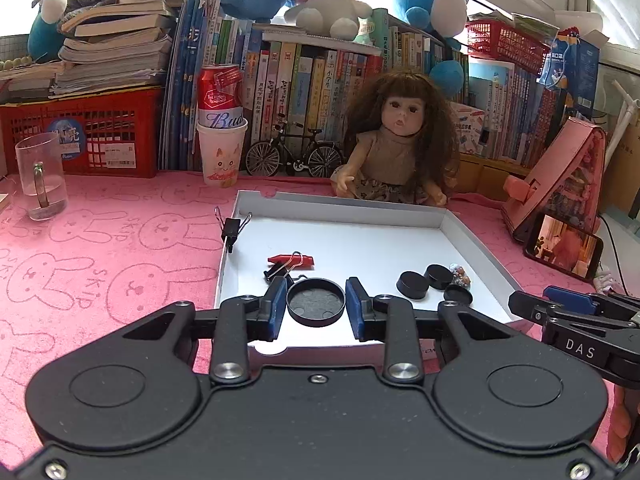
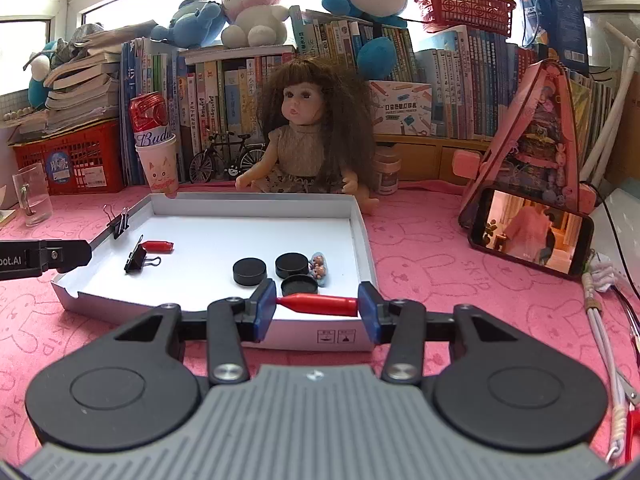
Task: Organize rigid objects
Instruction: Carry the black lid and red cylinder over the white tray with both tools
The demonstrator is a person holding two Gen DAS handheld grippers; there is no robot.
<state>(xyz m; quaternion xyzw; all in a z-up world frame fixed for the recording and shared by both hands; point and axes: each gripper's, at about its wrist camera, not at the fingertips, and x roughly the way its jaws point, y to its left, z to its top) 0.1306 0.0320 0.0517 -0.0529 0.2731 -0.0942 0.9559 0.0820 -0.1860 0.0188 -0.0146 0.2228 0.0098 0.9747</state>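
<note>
Your left gripper [image 1: 316, 309] fingers clamp a black lid [image 1: 315, 301] over the tray [image 1: 344, 216] | right gripper [image 2: 317, 307] fingers clamp a red whistle [image 2: 320, 305] at its 5 o'clock corner | two binder clips; "Bud" can [image 2: 150, 120] at 11 o'clock

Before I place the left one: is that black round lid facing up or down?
Hollow side up. In the left gripper the black lid shows its raised rim and grey inner liner.

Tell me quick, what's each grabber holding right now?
Left gripper: shut on the black round lid, held over the white tray.
Right gripper: shut on the red pointed piece, end to end.
</note>
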